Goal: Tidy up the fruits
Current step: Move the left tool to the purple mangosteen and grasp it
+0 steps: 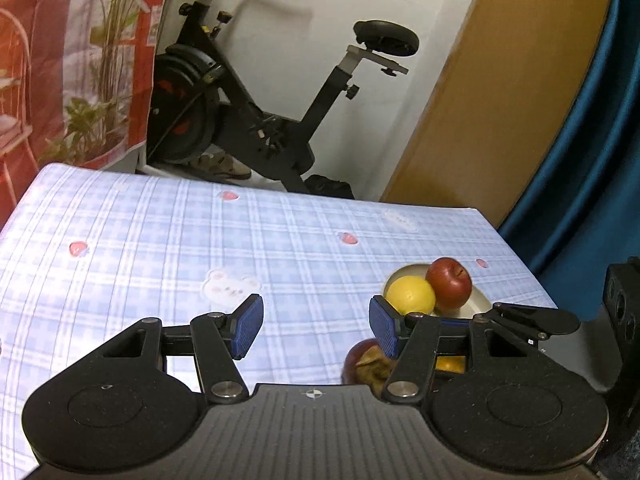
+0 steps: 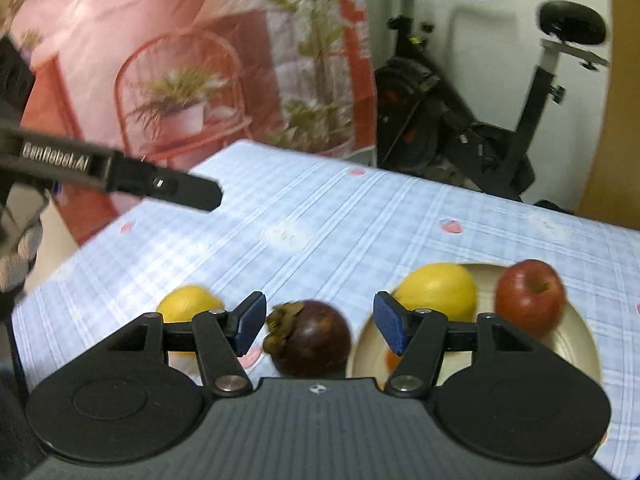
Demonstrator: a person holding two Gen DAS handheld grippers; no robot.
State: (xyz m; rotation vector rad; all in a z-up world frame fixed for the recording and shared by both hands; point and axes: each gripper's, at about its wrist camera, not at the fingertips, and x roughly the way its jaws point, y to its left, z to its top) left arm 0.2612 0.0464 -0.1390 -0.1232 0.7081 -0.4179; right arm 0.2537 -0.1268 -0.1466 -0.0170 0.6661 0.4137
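Right claw stood part-open, empty, over mangosteen: firm, round, likely rolls; grip across its middle.

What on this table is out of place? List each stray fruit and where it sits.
Two fruits lie loose on the tablecloth instead of on the plate: a mangosteen just left of the plate and a yellow citrus further left. The plate holds a lemon and red apple. Nothing looks spilled or damaged.
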